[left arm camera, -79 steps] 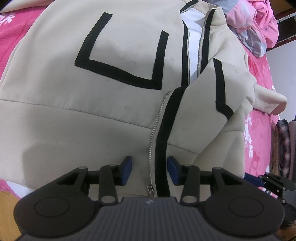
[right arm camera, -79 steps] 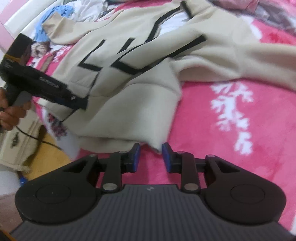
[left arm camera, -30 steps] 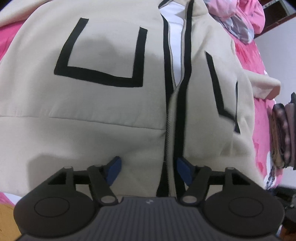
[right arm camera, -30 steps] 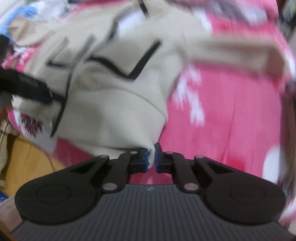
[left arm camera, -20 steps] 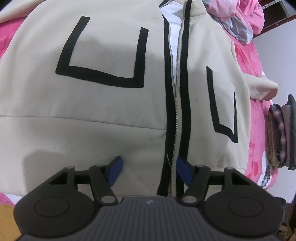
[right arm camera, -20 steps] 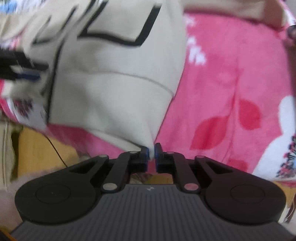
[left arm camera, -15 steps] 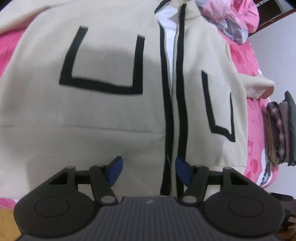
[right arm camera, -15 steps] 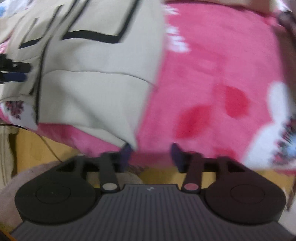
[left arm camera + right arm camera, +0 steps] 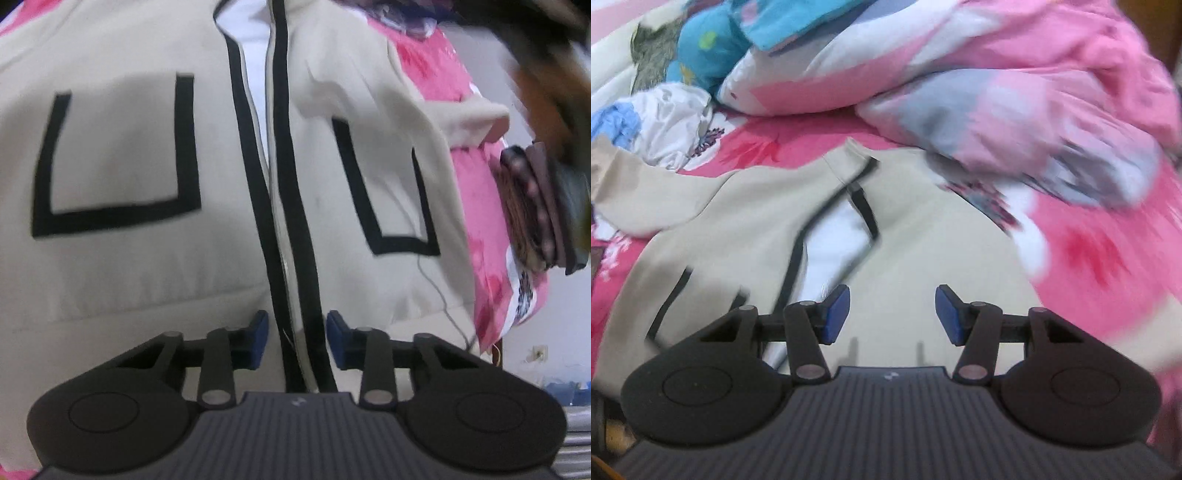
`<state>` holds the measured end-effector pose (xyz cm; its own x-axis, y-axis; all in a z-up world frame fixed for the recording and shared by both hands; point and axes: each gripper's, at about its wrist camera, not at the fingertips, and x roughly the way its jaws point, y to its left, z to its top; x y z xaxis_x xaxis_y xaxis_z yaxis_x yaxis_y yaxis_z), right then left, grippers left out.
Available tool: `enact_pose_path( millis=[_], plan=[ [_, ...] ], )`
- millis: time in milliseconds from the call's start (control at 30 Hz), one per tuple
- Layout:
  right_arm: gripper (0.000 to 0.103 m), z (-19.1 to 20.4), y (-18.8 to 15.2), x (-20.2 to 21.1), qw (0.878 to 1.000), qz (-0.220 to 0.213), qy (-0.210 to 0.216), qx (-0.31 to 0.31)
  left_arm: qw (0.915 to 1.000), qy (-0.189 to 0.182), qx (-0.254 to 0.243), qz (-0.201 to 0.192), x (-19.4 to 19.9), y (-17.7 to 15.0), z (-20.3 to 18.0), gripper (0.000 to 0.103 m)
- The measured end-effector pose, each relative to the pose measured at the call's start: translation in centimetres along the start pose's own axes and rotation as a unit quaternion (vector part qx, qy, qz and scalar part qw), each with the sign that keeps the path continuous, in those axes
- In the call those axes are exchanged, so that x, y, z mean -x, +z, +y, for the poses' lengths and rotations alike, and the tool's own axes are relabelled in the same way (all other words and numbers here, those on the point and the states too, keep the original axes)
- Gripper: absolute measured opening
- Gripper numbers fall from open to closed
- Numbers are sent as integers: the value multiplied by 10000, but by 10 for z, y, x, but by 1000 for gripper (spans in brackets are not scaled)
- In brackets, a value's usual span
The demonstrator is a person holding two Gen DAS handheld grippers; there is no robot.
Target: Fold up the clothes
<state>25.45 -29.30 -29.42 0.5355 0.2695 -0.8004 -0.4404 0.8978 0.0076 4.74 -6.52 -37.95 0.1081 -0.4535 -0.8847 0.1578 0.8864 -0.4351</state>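
Jacket [image 9: 129,266] lies flat, zipper running 6 to 12 right between the left gripper [image 9: 297,334] pads, both grippers spread wide holding nothing, right gripper [image 9: 892,314] up by the collar.

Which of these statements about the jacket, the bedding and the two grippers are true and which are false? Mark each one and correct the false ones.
1. The jacket is beige with black stripes along its zip. True.
2. The left gripper is shut on the hem. False: its jaws stand apart on either side of the zip, gripping nothing.
3. The right gripper is open. True.
4. The jacket lies on a plain blue sheet. False: the bedspread under it is pink with red and white patterns.
5. Bundled pink bedding lies beyond the jacket's collar in the right wrist view. True.
6. The jacket is already folded in half. False: both front panels lie spread flat.
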Motion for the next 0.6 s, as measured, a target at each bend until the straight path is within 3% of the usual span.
enact_pose_path(
  millis=[167,333,367,400,467,600],
  plan=[
    [60,27,44,-85,9983,53,-414,403,9998,-159,49,51,-5,-4,4,33],
    [58,5,49,-123,9969,114,-757,-154,9994,-339,13,105,-8,-3,7,33],
    [54,0,50,-130,9962,126,-825,-266,9992,-374,-7,107,-8,-4,8,33],
    [38,-5,50,-138,9952,139,-894,-377,9991,-409,-27,109,-8,-4,10,33],
    [16,-17,52,-137,9938,56,-865,-703,9988,-467,46,106,-11,-1,12,33],
    [13,-49,48,-114,9886,-423,-91,-1441,9980,-518,353,10,-10,-3,18,32]
  ],
)
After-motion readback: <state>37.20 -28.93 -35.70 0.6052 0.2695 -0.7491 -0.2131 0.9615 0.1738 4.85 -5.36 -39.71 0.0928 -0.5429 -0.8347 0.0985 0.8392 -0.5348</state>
